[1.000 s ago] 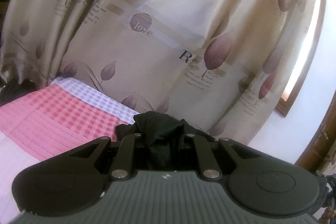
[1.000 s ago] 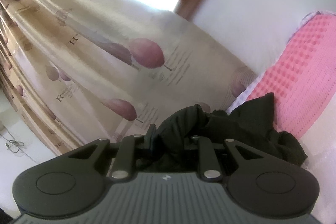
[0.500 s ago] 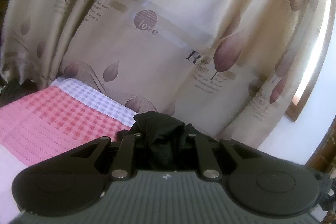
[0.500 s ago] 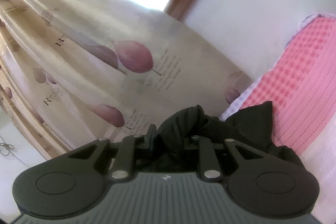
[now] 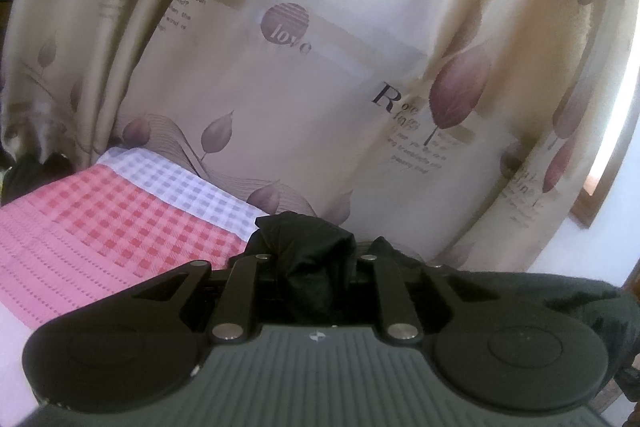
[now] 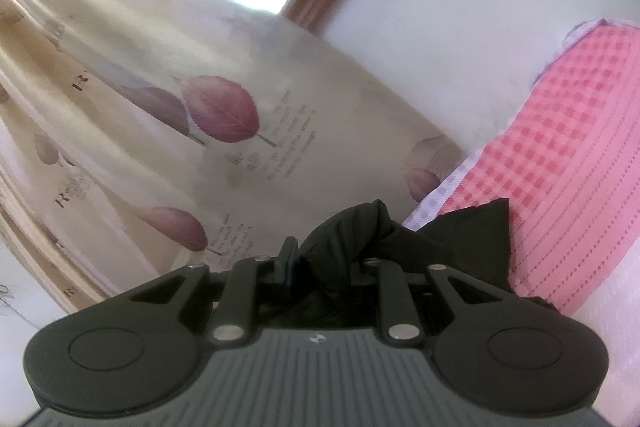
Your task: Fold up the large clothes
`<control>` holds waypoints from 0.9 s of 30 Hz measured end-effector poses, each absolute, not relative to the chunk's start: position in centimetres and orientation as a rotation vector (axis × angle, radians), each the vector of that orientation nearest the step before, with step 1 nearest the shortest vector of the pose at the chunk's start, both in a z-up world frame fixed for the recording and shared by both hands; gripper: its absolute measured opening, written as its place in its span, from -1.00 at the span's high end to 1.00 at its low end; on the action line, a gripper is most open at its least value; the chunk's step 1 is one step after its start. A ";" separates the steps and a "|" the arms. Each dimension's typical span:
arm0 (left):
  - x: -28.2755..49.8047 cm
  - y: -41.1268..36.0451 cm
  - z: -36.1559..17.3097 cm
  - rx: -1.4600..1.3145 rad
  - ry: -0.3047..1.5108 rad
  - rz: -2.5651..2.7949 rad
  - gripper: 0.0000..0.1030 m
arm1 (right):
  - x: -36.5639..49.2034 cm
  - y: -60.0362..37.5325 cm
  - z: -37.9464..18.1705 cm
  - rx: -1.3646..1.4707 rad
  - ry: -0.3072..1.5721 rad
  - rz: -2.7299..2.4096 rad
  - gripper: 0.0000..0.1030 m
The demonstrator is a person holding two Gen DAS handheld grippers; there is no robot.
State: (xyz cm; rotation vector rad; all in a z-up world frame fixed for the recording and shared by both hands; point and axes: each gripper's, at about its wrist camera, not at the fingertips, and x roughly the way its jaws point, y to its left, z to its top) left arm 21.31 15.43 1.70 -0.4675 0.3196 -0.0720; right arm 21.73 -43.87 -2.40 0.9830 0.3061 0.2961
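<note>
Left gripper (image 5: 316,259): jaws had just eased slightly apart, bunched black fabric garment (image 5: 308,247) between them, apparently still pinched.
Right gripper (image 6: 320,259): clamped on garment.
Garment: lifted above pink checked bedspread (image 5: 120,219), carried nearer leaf-print curtain (image 5: 320,87).
Meaning: likely repositioning before folding.

The left hand-held gripper (image 5: 314,259) has a ribbed, grey-green plastic body with a small white diamond mark at the centre of its front edge. Two broad matte black lobes flank it, each with a shallow round disc moulded in. Two black link bars run forward, pinned by silver round-headed rivets at both ends. The right hand-held gripper (image 6: 320,261) is the same build, with one black fingertip (image 6: 287,259) showing.
</note>
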 end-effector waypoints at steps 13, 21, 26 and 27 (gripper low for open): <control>25.1 14.5 0.4 -0.441 0.341 -0.022 0.45 | 26.3 -43.8 -3.9 0.961 0.360 0.240 0.59; 27.1 14.2 -1.1 -0.451 0.353 0.001 0.37 | 28.8 -43.1 -5.5 0.927 0.389 0.200 0.55; 27.8 14.4 -2.0 -0.495 0.358 -0.002 0.07 | 29.5 -43.0 -6.8 0.933 0.395 0.177 0.43; 27.9 14.4 -2.1 -0.502 0.357 -0.003 -0.03 | 29.5 -43.2 -7.1 0.943 0.394 0.174 0.31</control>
